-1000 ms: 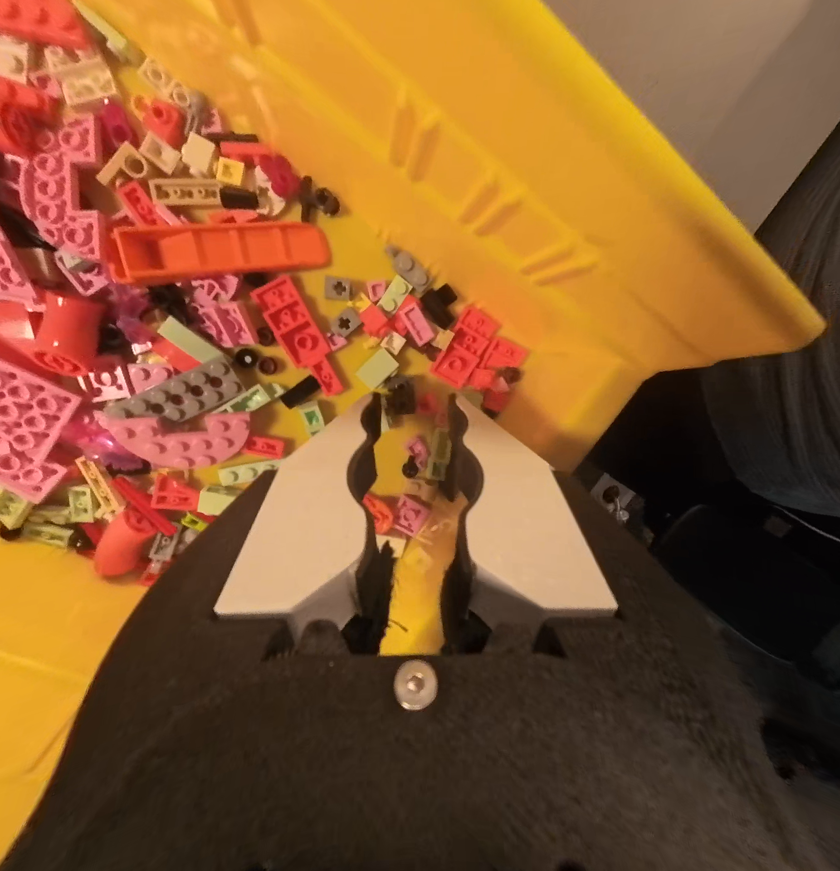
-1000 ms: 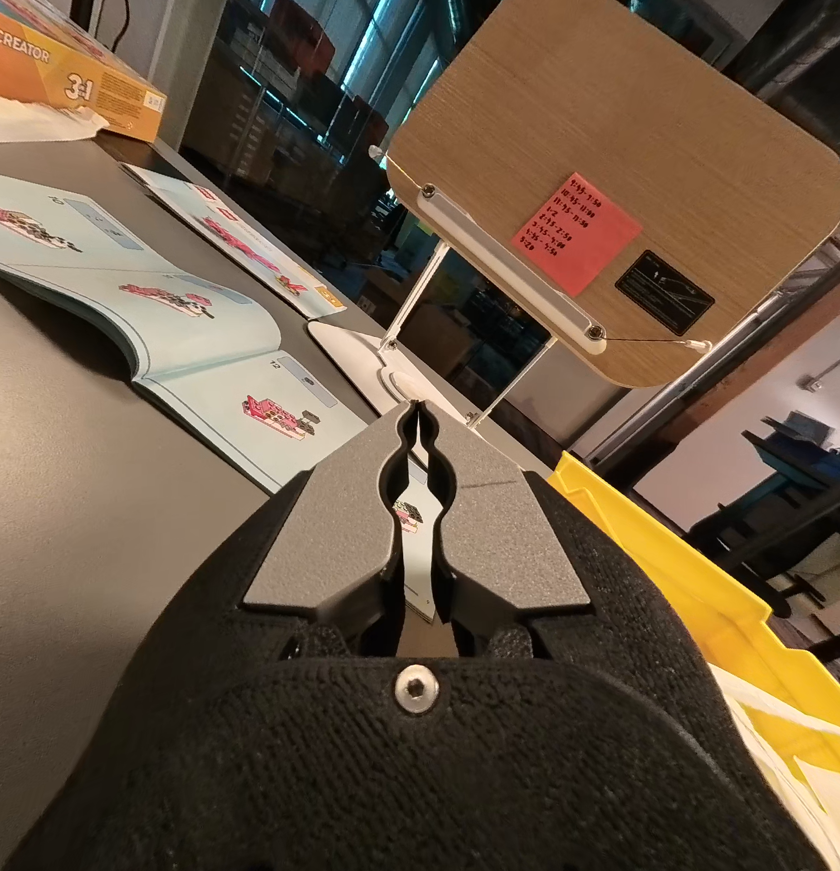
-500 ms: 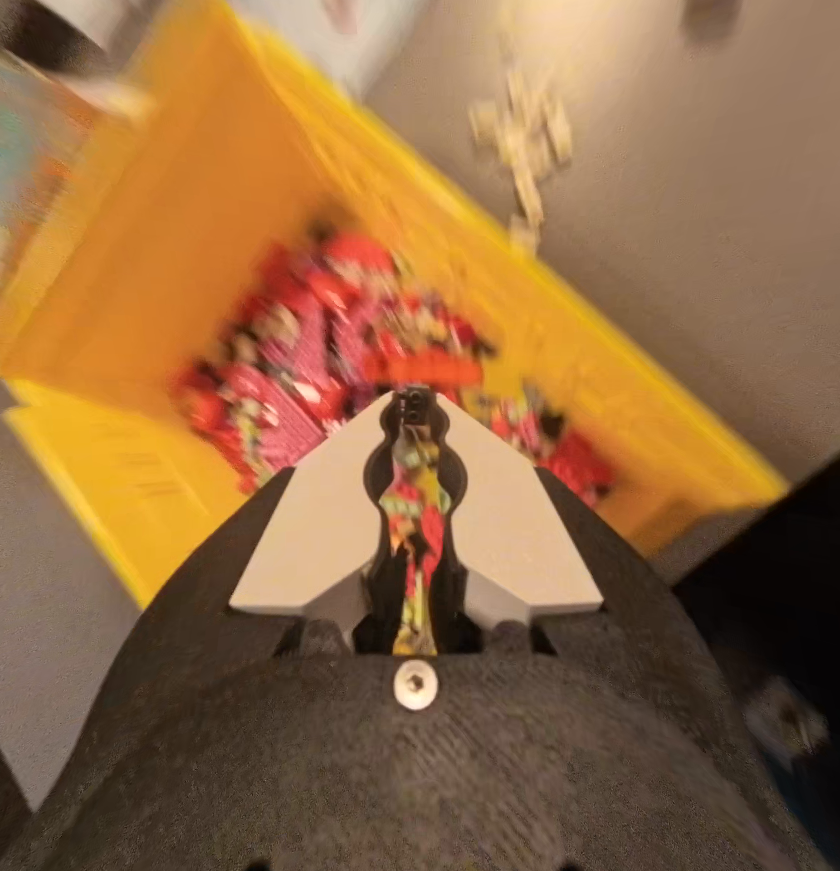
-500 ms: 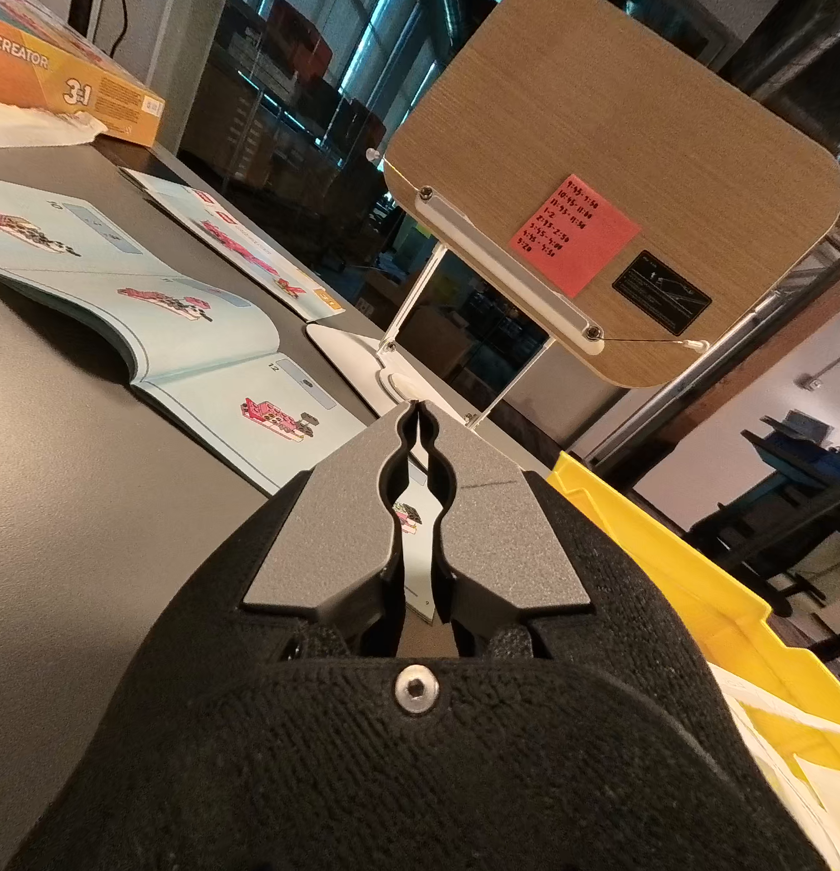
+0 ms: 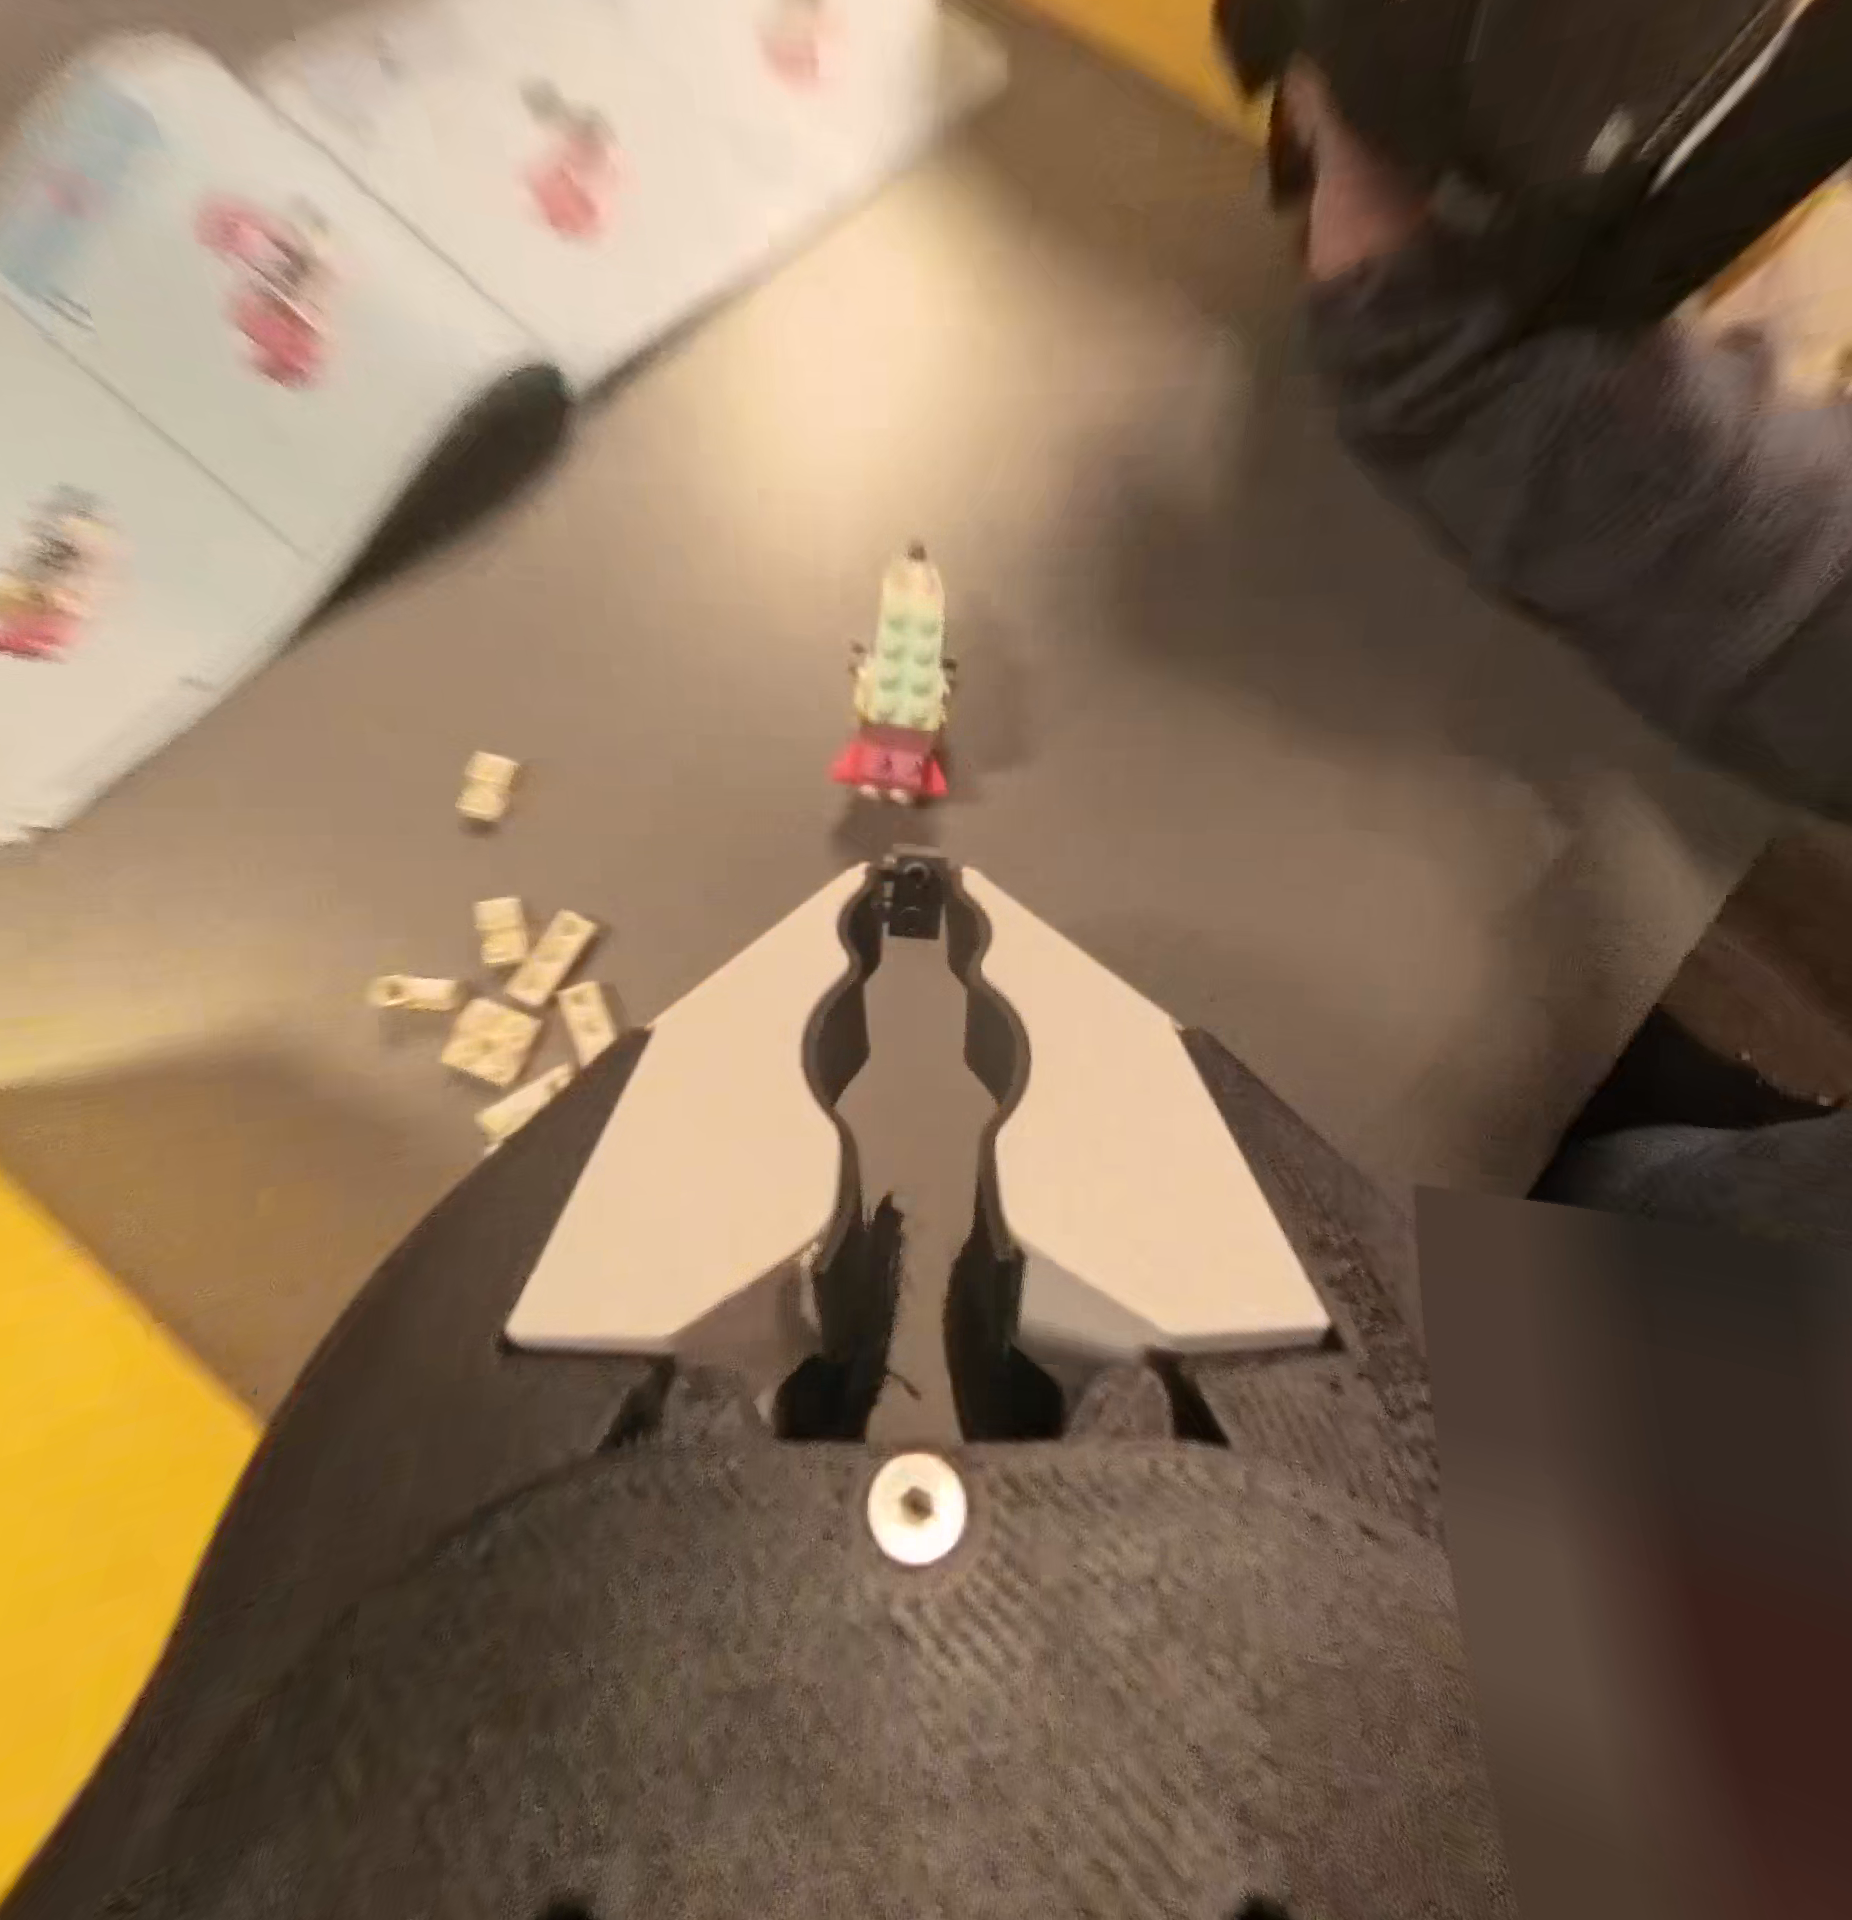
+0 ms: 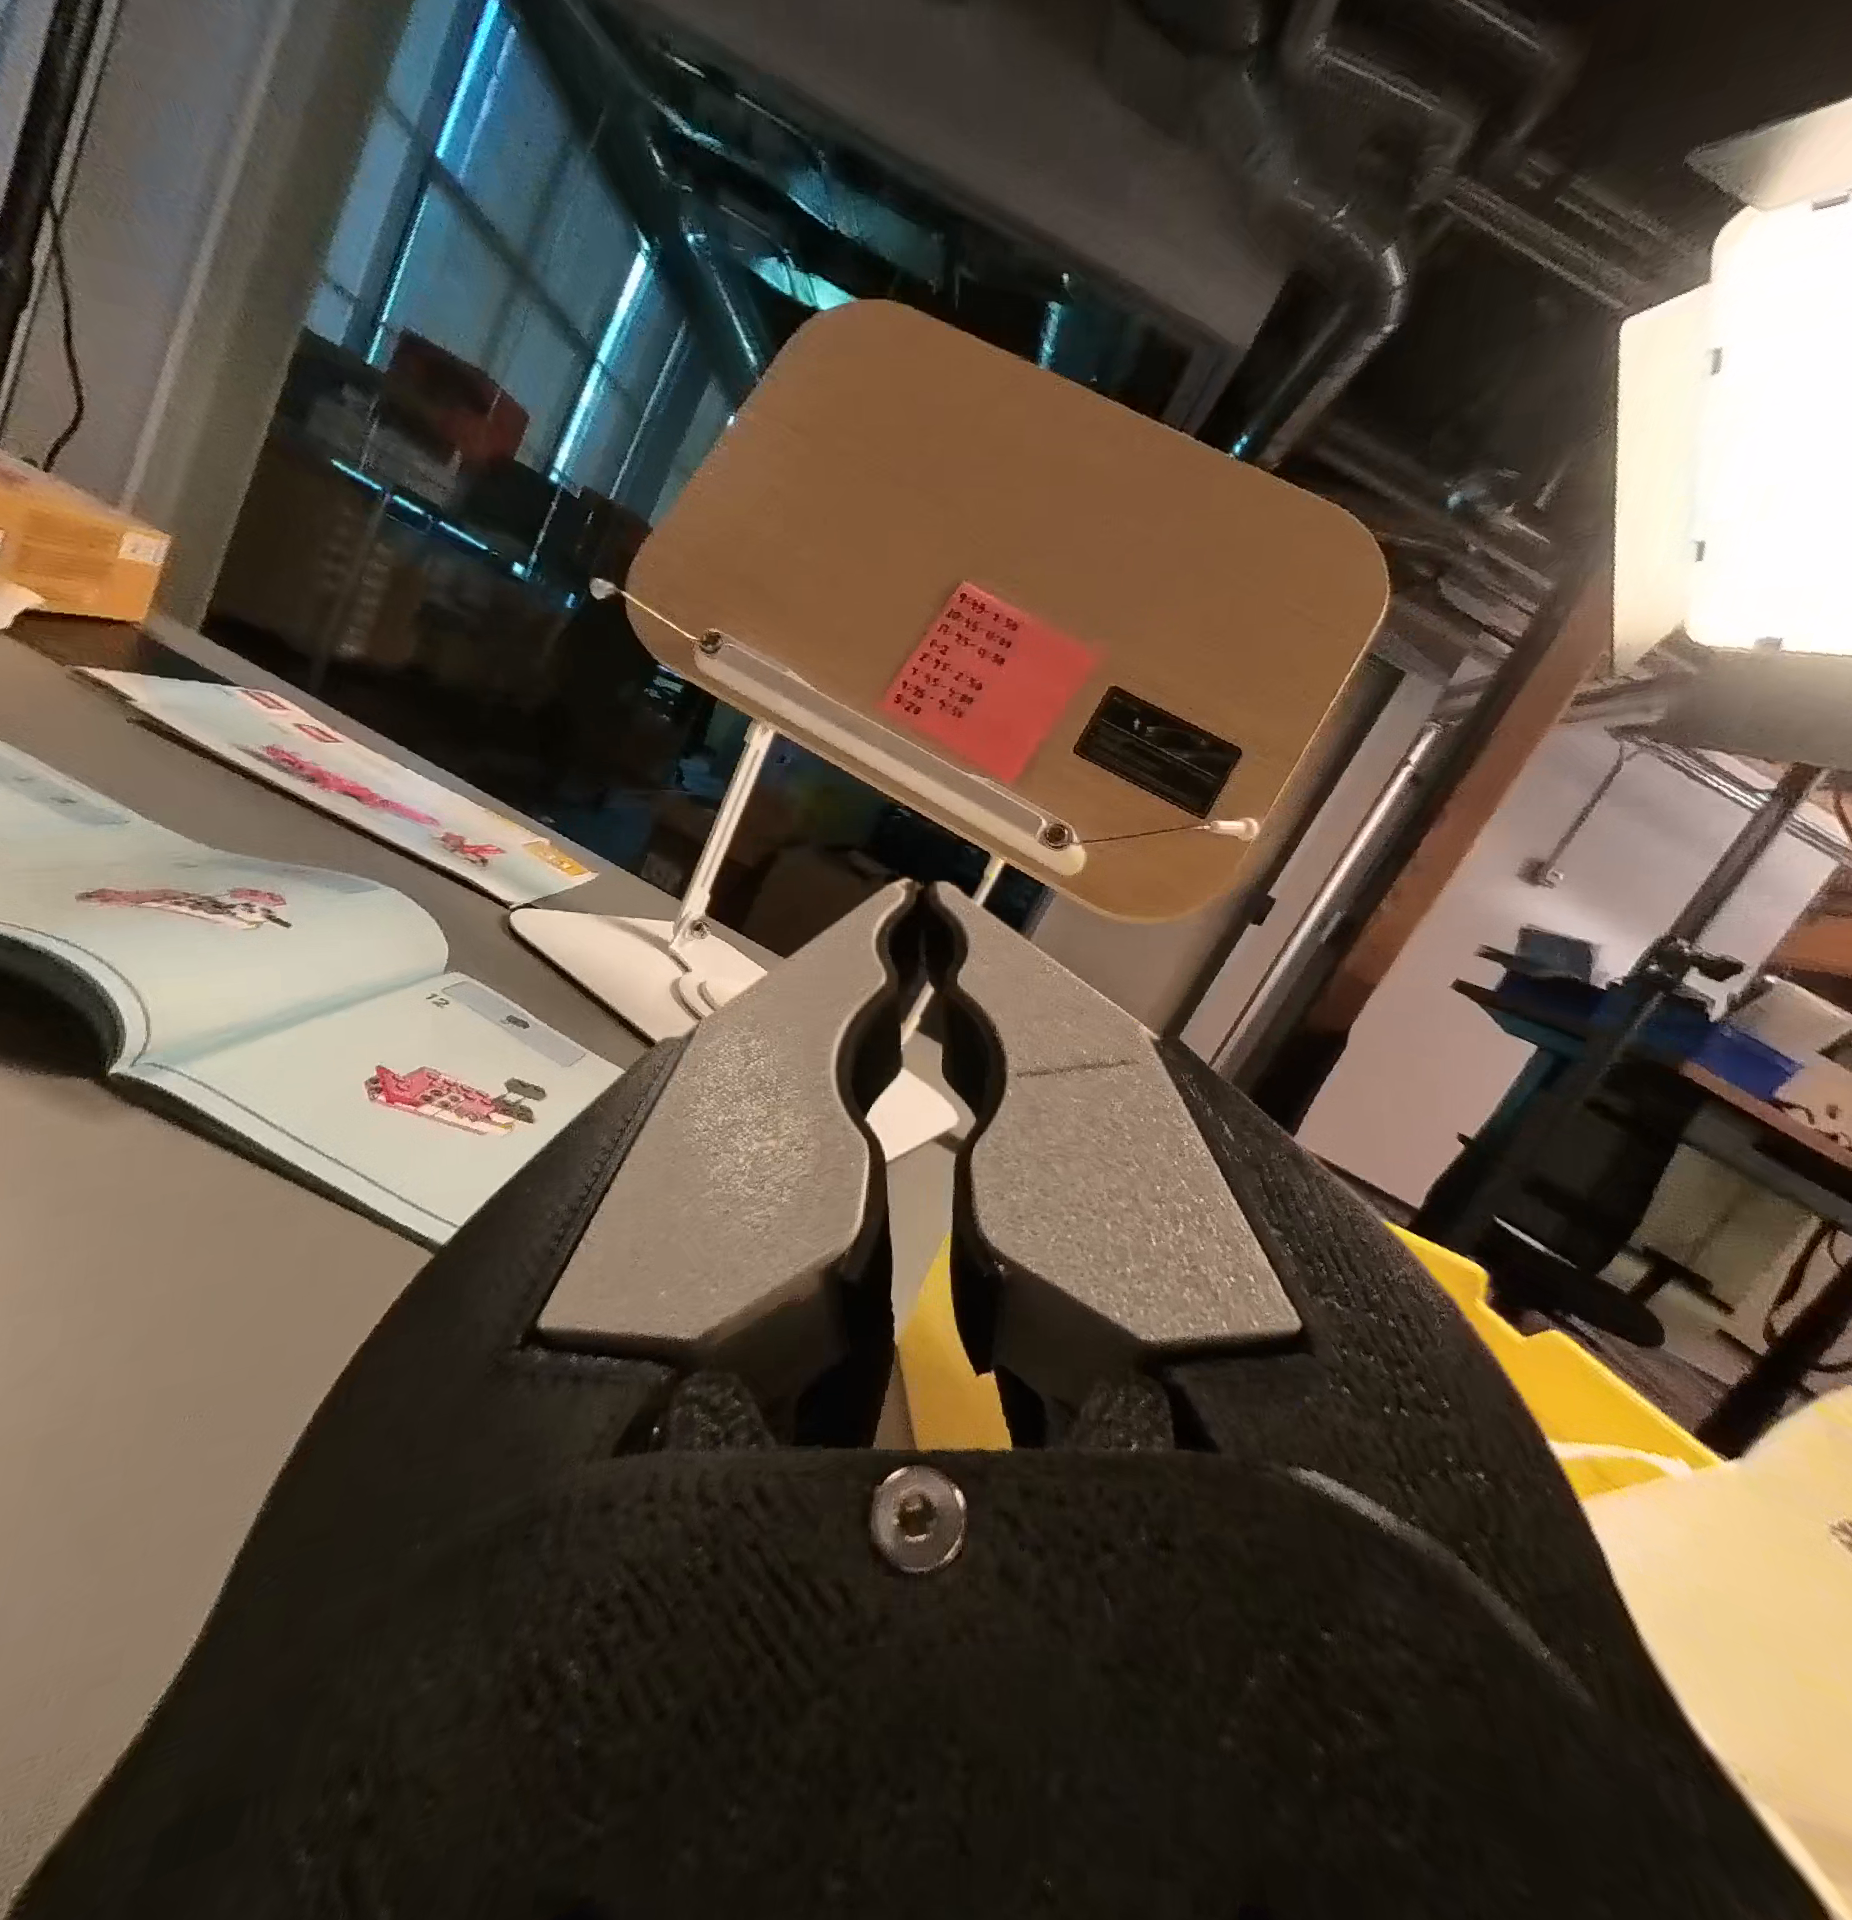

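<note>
The work surface was a dark grey table, matte and blurred in the left wrist view, with the corner of a yellow bin at its lower left edge. Beyond it the right wrist view showed a dim workshop: tall windows, grey ducting overhead, a bright lamp panel at the upper right and benches farther off. The left gripper was clamped on a small black brick, a stubby piece with round holes on its face, pinched at the very fingertips above the table. Just ahead of it stood a small brick model, pale green studded plates over a red base. A cluster of tan plates lay loose on the table to the left, and an open instruction booklet spread across the upper left. Only this view showed the model, the tan plates and a person's dark sleeve at the upper right. The right gripper had its fingertips closed together on nothing, raised over the table. Its view alone showed a wooden book stand bearing a red sticky note and a black label, plus an orange box at the far left and pale yellow paper at the lower right.
</note>
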A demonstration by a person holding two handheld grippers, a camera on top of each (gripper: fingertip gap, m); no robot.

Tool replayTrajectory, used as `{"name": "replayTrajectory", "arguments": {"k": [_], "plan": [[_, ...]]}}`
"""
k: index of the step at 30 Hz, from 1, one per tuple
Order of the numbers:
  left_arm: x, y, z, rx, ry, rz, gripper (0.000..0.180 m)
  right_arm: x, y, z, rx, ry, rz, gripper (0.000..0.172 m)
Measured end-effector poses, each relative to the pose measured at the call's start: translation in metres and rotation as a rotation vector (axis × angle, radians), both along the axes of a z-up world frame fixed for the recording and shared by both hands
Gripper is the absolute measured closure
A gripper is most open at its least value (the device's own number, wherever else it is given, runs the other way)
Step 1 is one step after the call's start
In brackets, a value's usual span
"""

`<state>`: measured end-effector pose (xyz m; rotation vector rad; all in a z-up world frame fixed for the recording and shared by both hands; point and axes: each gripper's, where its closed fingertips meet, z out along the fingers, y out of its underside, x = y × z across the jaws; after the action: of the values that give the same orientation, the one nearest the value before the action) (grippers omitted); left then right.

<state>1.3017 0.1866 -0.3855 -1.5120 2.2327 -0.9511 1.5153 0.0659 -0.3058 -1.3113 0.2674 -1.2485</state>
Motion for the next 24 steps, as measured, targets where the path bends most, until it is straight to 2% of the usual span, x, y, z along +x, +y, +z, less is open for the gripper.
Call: {"name": "replayTrajectory", "arguments": {"k": [2, 4, 8, 10, 12, 14, 17, 20, 22, 24], "plan": [[0.005, -0.005, -0.030, 0.016, 0.097, -0.013, 0.170, 0.002, 0.001, -0.002, -0.003, 0.009, 0.002, 0.172], [0.008, -0.003, -0.048, 0.047, 0.148, -0.005, 0.170, 0.002, 0.003, -0.003, -0.010, 0.013, 0.006, 0.172], [0.009, -0.002, -0.064, 0.051, 0.205, 0.021, 0.161, 0.002, 0.007, -0.006, -0.026, 0.018, 0.019, 0.172], [0.010, -0.004, -0.059, 0.021, 0.190, 0.026, 0.153, 0.001, 0.009, -0.007, -0.036, 0.013, 0.023, 0.172], [0.012, -0.008, -0.034, -0.037, 0.086, 0.023, 0.146, 0.000, 0.010, -0.007, -0.044, 0.008, 0.026, 0.172], [0.011, -0.005, 0.014, -0.116, -0.096, 0.046, 0.137, -0.001, 0.010, -0.007, -0.045, 0.003, 0.028, 0.172], [-0.007, 0.033, 0.086, -0.165, -0.348, 0.143, 0.138, -0.001, 0.008, -0.006, -0.036, 0.002, 0.026, 0.172], [-0.036, 0.104, 0.122, -0.070, -0.422, 0.278, 0.138, 0.000, 0.008, -0.007, -0.038, 0.007, 0.021, 0.172], [-0.054, 0.166, 0.135, 0.036, -0.425, 0.408, 0.138, 0.000, 0.009, -0.008, -0.046, 0.008, 0.018, 0.172], [-0.067, 0.218, 0.138, 0.109, -0.407, 0.485, 0.146, 0.001, 0.011, -0.010, -0.060, 0.005, 0.008, 0.172]]}}
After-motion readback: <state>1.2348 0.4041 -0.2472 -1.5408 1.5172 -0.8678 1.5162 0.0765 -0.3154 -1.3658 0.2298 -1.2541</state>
